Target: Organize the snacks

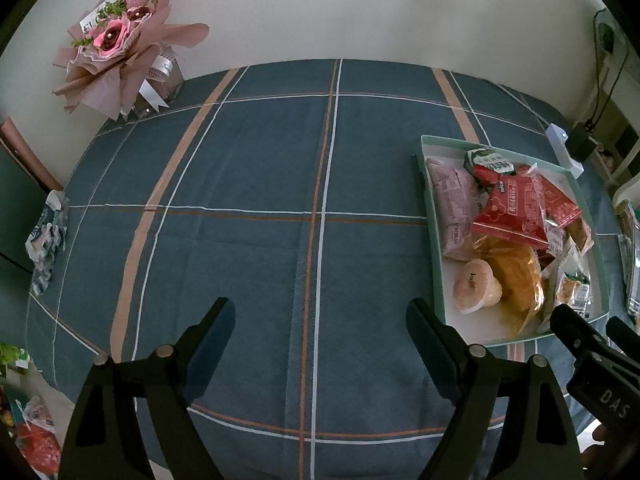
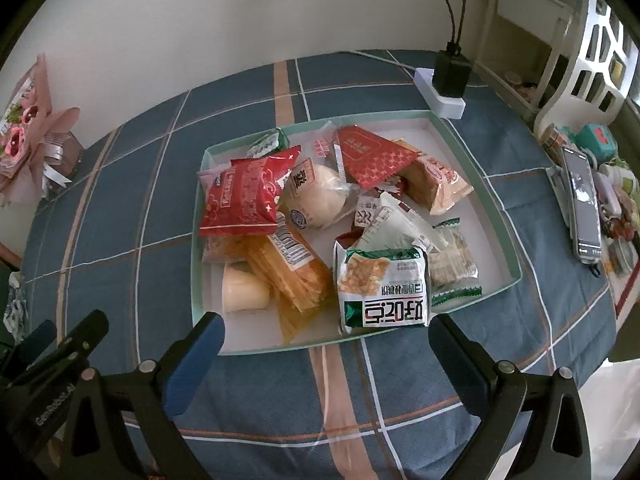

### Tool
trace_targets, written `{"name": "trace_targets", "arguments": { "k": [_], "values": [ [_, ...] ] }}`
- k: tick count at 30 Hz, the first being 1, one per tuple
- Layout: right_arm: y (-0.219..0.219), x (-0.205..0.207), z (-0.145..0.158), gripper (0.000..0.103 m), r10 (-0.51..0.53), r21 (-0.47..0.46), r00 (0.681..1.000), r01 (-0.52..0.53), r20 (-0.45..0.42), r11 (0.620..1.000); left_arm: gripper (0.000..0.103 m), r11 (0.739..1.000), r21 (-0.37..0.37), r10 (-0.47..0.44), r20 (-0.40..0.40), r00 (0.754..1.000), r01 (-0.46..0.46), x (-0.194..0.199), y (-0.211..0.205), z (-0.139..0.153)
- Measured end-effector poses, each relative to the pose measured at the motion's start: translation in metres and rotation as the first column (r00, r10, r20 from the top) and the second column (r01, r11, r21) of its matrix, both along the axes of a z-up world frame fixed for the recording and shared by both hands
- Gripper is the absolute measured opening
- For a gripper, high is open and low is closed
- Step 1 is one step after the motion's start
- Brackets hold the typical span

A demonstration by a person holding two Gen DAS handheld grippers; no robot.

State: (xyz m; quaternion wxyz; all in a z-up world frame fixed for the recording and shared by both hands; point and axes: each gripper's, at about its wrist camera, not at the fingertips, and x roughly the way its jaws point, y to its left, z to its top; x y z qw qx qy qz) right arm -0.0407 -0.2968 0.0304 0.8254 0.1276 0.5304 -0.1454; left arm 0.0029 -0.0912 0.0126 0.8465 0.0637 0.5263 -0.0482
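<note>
On the bench point(image 2: 120, 208), left of the heap, the left hand-held gripper point(image 1: 320, 320) hangs spread and empty over bare cloth. The snacks lie jumbled in a shallow tray point(image 2: 516, 276) — crinkly, light, slippery packets, likely crushable. The green-and-white packet point(image 2: 382, 284) at the near rim looks best pinched by its sealed edge. The right hand-held gripper point(image 2: 326, 332) is spread too, holding nothing.
</note>
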Motion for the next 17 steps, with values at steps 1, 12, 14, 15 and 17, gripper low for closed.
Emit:
{"name": "trace_targets", "arguments": {
  "k": [1,12,14,15,17],
  "values": [
    [0.0005,-0.0001,0.0003,0.103,0.000,0.000,1.000,0.000,0.000,1.000,0.088,1.000,0.001,0.000,0.000,1.000,0.000,0.0003,0.0003,-0.0001],
    [0.0017,0.0004,0.0004,0.103,0.005,-0.001,1.000,-0.005,-0.003,1.000,0.088,1.000,0.003,0.009,0.005,1.000,-0.009,0.0004,0.0023,-0.0007],
    [0.0020,0.0001,0.0001,0.103,0.005,0.000,1.000,-0.005,-0.005,1.000,0.088,1.000,-0.004,0.008,0.023,1.000,-0.008,-0.0014,0.0022,0.0017],
    [0.0020,0.0000,0.0002,0.103,0.005,0.002,1.000,-0.005,-0.005,1.000,0.088,1.000,-0.007,0.009,0.026,1.000,-0.009,-0.0017,0.0026,0.0023],
    [0.0022,-0.0003,0.0001,0.103,0.004,0.004,1.000,-0.004,-0.004,1.000,0.088,1.000,-0.015,0.008,0.019,1.000,-0.007,-0.0011,0.0034,0.0015]
  ]
}}
